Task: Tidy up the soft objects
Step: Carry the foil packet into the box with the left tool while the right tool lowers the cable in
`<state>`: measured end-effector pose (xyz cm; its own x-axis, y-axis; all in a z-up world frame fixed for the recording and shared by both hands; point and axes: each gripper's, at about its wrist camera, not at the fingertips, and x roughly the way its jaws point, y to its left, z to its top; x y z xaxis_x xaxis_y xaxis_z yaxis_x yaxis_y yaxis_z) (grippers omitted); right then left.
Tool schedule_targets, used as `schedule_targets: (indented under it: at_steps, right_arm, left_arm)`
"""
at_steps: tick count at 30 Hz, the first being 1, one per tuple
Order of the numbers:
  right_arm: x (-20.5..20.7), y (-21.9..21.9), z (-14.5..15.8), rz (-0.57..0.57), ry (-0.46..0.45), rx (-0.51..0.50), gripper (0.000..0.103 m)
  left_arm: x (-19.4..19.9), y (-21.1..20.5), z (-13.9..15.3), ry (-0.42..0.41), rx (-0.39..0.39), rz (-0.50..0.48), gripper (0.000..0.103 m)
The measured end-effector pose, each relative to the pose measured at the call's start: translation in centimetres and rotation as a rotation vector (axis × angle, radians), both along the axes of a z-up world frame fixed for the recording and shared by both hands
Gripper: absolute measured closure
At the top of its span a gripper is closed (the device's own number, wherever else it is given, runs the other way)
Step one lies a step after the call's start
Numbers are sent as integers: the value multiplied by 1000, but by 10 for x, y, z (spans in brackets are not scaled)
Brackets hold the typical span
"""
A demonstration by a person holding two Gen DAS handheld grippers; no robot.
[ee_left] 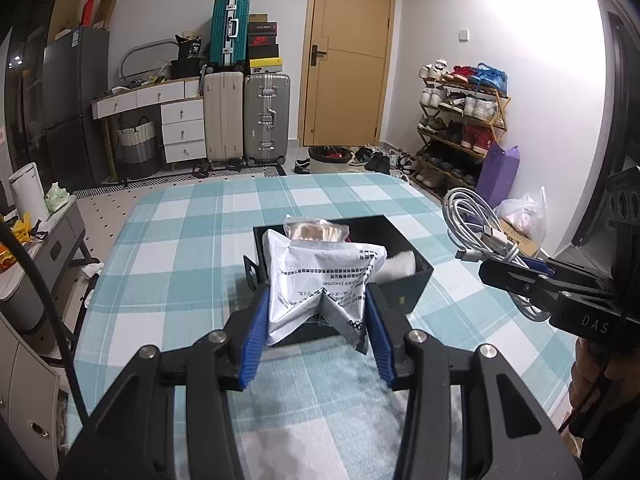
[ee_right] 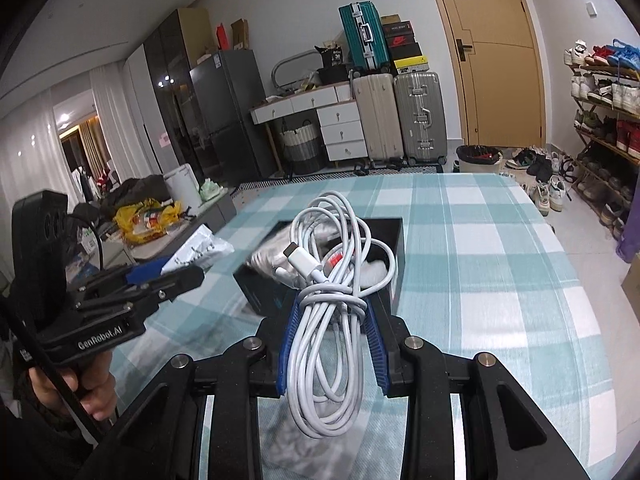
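Note:
My left gripper [ee_left: 316, 300] is shut on a silver printed foil pouch [ee_left: 320, 280] and holds it over the near edge of a black box [ee_left: 416, 280] on the checked table. The box holds a clear packet [ee_left: 316, 230] and a white soft item [ee_left: 400, 266]. My right gripper [ee_right: 332, 308] is shut on a coiled white charging cable [ee_right: 332, 280] and holds it above the near end of the black box [ee_right: 260, 296]. The right gripper with the cable [ee_left: 476, 228] shows at the right of the left wrist view. The left gripper [ee_right: 176, 276] with the pouch [ee_right: 200, 248] shows at the left of the right wrist view.
The table has a teal and white checked cloth [ee_left: 192, 240]. Beyond it stand suitcases [ee_left: 266, 116], a drawer desk [ee_left: 176, 120], a door [ee_left: 348, 52] and a shoe rack [ee_left: 460, 120]. A low side cabinet [ee_left: 44, 240] with clutter sits left of the table.

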<state>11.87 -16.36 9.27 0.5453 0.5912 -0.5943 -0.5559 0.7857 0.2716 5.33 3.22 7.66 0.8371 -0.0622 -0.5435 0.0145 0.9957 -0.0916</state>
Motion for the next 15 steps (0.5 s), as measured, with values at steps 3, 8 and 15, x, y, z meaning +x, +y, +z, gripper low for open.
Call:
schedule_targets:
  at_steps: [3, 8, 15]
  right_arm:
    - [6, 3, 5, -8, 4, 9, 71]
    - [21, 12, 4, -21, 23, 11, 71]
    - [40, 24, -10, -43, 44, -2, 71]
  left_arm:
    - [6, 4, 4, -3, -1, 4, 58]
    - [18, 11, 8, -7, -2, 14, 58]
    - [42, 19, 4, 4, -7, 35, 58]
